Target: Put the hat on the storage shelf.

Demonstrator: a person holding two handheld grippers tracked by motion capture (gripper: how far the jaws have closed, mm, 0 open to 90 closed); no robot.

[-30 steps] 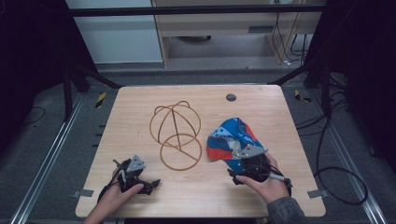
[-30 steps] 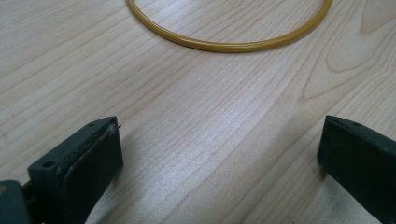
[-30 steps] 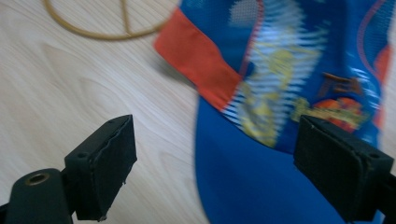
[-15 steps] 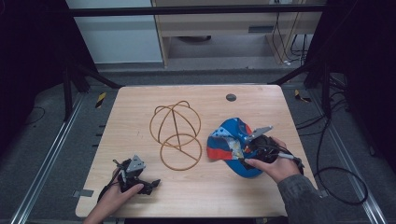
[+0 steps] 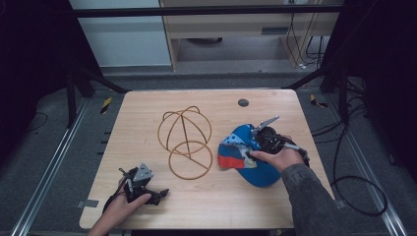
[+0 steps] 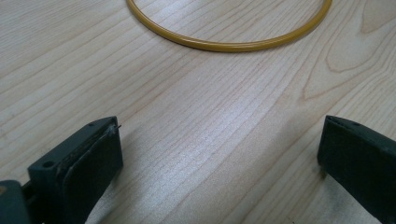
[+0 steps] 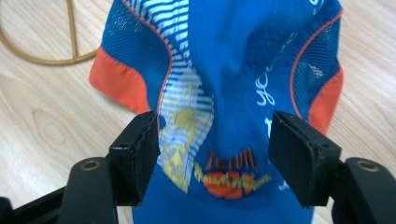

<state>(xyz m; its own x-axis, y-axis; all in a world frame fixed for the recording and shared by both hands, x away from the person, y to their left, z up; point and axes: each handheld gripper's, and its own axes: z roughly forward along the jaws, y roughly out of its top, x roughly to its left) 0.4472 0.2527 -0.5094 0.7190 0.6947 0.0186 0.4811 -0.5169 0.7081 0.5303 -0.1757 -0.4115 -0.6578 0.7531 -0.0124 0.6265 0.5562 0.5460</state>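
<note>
R gripper (image 7: pixel 212 154) over cap (image 5: pixel 246 155), jaws part open, straddling raised fold of crown; pads near fabric, contact can't tell. Cap on table (image 5: pixel 147 113), right side, just beside wire frame (image 5: pixel 186 142). L gripper (image 6: pixel 219 154) low over bare wood at near-left corner, jaws wide, nothing between, frame's base ring ahead, apart from pads. L hand (image 5: pixel 120 206) wrapped round body.
</note>
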